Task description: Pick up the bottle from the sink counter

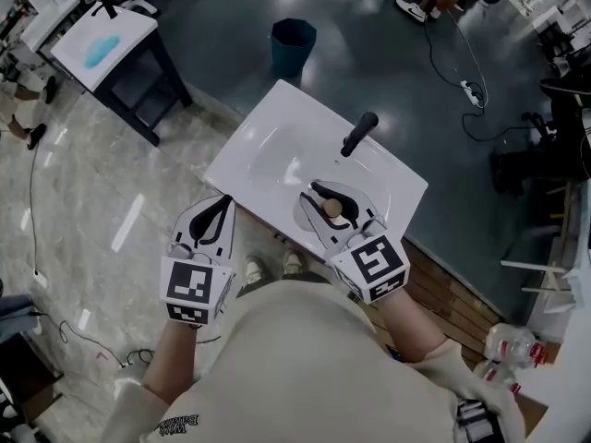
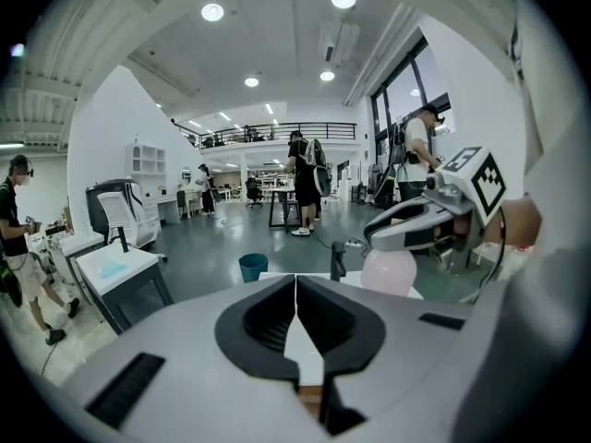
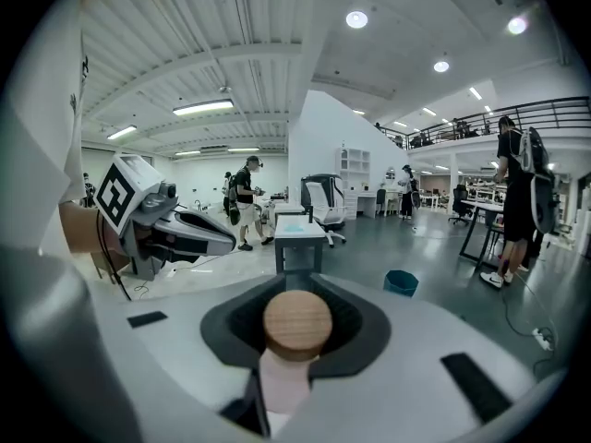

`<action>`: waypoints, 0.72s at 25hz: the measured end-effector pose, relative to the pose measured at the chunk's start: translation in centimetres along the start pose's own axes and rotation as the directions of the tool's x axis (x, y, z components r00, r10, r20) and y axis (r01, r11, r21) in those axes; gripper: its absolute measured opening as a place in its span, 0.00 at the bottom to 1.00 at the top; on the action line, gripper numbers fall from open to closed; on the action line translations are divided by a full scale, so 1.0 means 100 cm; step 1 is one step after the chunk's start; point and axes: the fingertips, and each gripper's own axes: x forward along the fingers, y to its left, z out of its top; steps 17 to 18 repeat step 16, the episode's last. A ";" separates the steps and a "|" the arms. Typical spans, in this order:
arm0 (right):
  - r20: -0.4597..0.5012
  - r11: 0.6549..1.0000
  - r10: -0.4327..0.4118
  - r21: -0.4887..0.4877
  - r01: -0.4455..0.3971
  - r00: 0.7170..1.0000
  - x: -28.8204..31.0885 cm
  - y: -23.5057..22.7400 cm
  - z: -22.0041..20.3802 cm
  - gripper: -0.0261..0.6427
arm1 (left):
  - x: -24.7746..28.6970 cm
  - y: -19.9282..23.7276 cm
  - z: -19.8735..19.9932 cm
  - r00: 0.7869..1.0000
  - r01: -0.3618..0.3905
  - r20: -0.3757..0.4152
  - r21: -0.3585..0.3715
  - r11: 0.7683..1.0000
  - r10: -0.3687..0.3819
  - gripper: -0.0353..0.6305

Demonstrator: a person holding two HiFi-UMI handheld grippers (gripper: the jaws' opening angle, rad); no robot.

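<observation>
Jaws of our right gripper [image 1: 319,192] clamp the pale pink bottle with round wooden cap [image 3: 296,322] over the near right of the white sink counter [image 1: 277,127]. Our left gripper [image 1: 224,201] is clenched and empty at its near left edge.

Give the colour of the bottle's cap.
Light wooden tan cap on the bottle; clearest in right gripper view.

Shot from the person's head, steeply downward: the white sink bench [image 1: 268,146] fills mid-frame, with the left claw [image 1: 224,203] and right claw [image 1: 323,197] at its near edge. Each claw carries a wide-angle camera close behind its jaws, facing out past the bench's far edge into the hall. Each also catches the other claw at one side. All three views share the blue bin [image 1: 293,40].
</observation>
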 end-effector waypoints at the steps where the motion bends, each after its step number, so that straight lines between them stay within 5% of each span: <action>1: 0.000 1.000 -0.001 0.000 0.001 1.000 0.000 -0.001 0.000 0.14 | 0.001 -0.001 0.000 1.000 0.002 0.000 0.001 1.000 -0.002 0.06; 18: 0.000 0.999 -0.032 -0.001 0.032 0.999 -0.003 -0.018 0.004 0.14 | 0.008 0.002 0.003 1.000 0.012 -0.008 0.004 1.000 -0.011 0.06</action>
